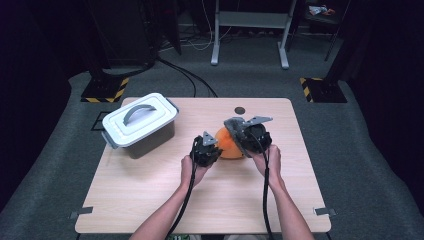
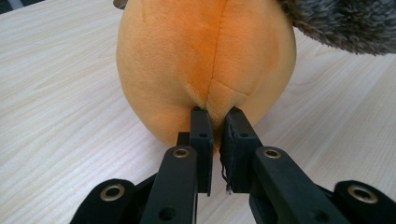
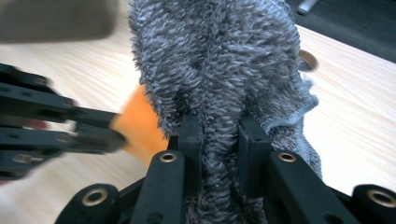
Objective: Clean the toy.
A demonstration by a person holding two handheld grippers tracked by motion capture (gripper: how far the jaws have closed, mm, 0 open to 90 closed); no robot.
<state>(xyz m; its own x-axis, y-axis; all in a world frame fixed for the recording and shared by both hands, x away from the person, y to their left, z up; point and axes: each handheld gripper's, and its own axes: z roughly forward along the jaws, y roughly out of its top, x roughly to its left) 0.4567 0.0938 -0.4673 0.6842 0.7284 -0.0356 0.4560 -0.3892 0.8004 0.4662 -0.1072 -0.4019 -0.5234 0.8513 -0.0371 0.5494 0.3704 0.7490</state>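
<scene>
Forearms enter the high view from below, and our left gripper (image 1: 205,148) and right gripper (image 1: 248,134) flank the orange plush toy (image 1: 227,144) mid-counter (image 1: 150,195), beside the lidded grey box (image 1: 141,122).

From the left gripper view, our jaws are pinched nearly together on a small fold at the toy's seam (image 2: 215,100) (a thin bite, likely to slip).

From the right gripper view, our jaws are clamped on the grey fuzzy cloth (image 3: 219,70) covering the toy. We judge that peeling works best slowly, anchoring the toy low.
</scene>
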